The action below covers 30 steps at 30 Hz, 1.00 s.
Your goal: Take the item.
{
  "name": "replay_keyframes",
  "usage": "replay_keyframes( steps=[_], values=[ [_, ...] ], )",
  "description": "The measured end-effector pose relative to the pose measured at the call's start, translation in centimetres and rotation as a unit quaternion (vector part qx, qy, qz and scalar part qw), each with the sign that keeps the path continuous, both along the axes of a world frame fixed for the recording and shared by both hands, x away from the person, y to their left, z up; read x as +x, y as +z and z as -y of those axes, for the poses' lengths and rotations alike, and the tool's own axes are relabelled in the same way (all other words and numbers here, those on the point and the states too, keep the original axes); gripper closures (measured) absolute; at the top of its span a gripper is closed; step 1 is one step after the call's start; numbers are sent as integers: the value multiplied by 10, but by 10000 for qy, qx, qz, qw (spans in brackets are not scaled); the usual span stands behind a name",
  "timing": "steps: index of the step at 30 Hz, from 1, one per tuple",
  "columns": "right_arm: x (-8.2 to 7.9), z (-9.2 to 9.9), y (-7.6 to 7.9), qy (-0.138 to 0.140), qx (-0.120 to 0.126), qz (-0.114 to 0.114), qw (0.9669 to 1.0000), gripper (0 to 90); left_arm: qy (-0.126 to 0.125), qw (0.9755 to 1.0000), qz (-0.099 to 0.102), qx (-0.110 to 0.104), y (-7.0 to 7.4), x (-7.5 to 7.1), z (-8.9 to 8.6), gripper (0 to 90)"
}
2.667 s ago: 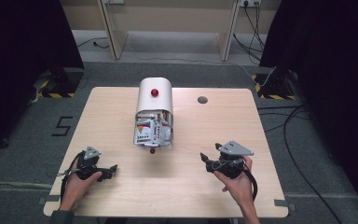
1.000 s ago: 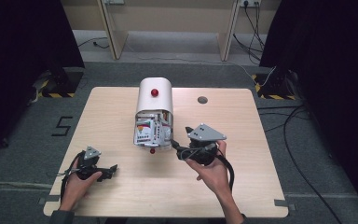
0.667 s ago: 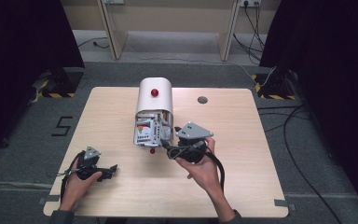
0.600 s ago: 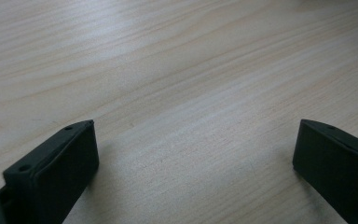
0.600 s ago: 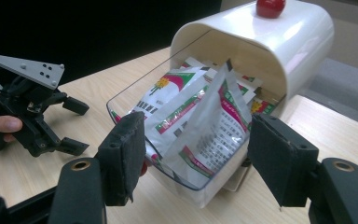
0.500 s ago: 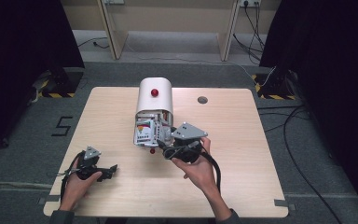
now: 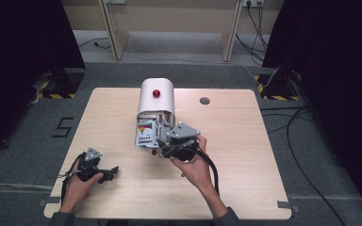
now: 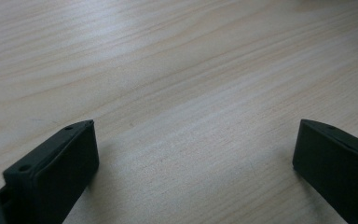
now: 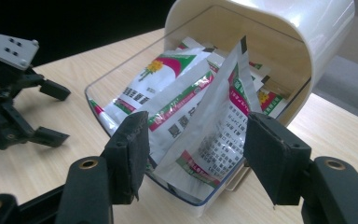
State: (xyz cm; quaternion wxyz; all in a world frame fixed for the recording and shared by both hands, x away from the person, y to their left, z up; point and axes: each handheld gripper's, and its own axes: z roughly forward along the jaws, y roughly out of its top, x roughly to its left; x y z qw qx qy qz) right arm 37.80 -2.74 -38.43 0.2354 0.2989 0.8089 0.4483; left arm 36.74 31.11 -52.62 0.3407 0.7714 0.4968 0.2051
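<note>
Right fingers (image 9: 130, 154): set apart, having just been closing; an upright sachet (image 9: 214, 126) stands between the pads, which are not seen pressing on it.
Right gripper (image 7: 166, 147): held level at the open mouth of the white container (image 7: 156, 101), pointed into its clear tray (image 9: 121, 74).
Right hand (image 7: 195, 165): wrapped around the gripper body, forearm entering from the bottom edge.
Sachets: stacked in the tray at mid-table, the front one tilted up.
Left fingers (image 8: 51, 172): wide apart, nothing between them, bare table (image 8: 191, 84) beneath.
Left gripper (image 7: 104, 173): rested low at the near left of the table, well apart from the container.
Left hand (image 7: 78, 181): closed around the gripper from behind.
</note>
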Motion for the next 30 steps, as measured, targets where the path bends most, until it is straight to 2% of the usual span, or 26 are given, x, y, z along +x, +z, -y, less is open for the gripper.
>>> replay_keyframes(
  steps=[11,17,25,30],
  values=[
    [11,-1,-6,-74,-67,26,9999,466,4,10000,1,-5,0,0,0,0],
    [16,-1,-6,-165,-164,129,9996,497,1,10000,-1,0,0,0,0,0],
    [16,-9,-3,-54,-405,321,9986,588,5,10000,2,-6,0,0,0,0],
    [18,-13,-5,-44,-474,308,9984,602,0,10000,-1,1,0,0,0,0]
  ],
)
